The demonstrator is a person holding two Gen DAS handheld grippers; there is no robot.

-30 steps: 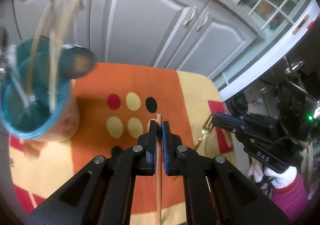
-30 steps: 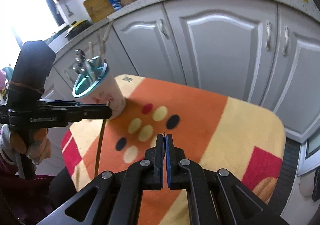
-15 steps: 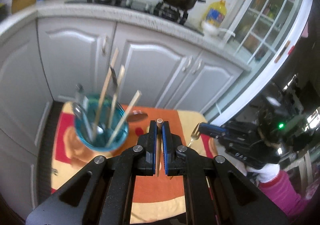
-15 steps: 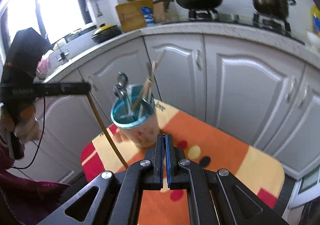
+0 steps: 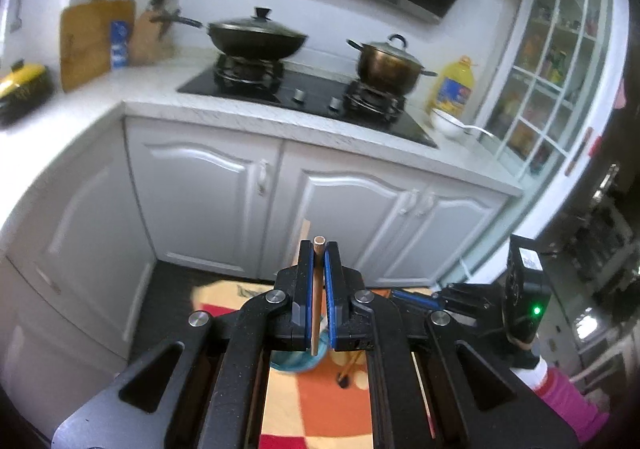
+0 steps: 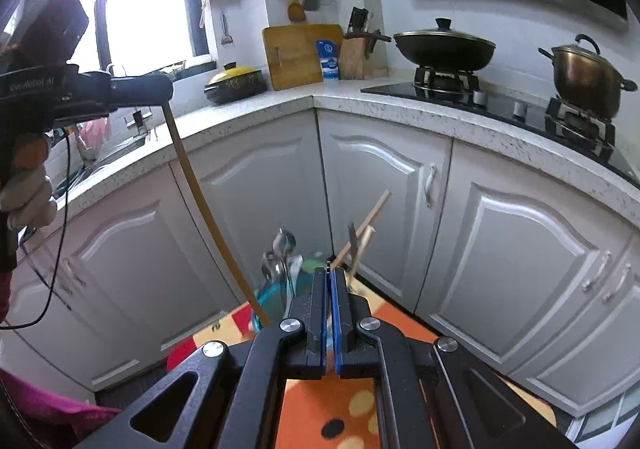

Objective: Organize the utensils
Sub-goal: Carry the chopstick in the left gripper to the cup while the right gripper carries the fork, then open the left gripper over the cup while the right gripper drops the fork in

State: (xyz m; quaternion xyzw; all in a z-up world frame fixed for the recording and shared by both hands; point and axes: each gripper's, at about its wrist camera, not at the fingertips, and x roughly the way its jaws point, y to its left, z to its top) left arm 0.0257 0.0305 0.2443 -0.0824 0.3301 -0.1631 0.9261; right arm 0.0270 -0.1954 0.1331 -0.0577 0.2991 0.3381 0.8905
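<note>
My left gripper (image 5: 319,249) is shut on a wooden chopstick (image 5: 317,297) that runs back between the jaws. In the right wrist view the left gripper (image 6: 162,87) is raised at the left, and the chopstick (image 6: 204,209) hangs down from it toward the blue-rimmed utensil cup (image 6: 276,297). The cup holds spoons (image 6: 282,249) and wooden sticks (image 6: 364,229). My right gripper (image 6: 330,275) is shut on a thin metal fork handle, of which only the tip (image 6: 329,266) shows. The right gripper also shows in the left wrist view (image 5: 412,297).
An orange and yellow patterned mat (image 6: 332,409) covers the table below both grippers. White cabinet doors (image 6: 520,269) and a counter with a wok (image 6: 444,45) and a pot (image 6: 584,73) stand behind. The blue cup rim (image 5: 296,363) shows under the left jaws.
Both grippers have risen and tilted up, so the views swung from the mat to the cabinets and stove. The left chopstick now hangs down toward the cup.
</note>
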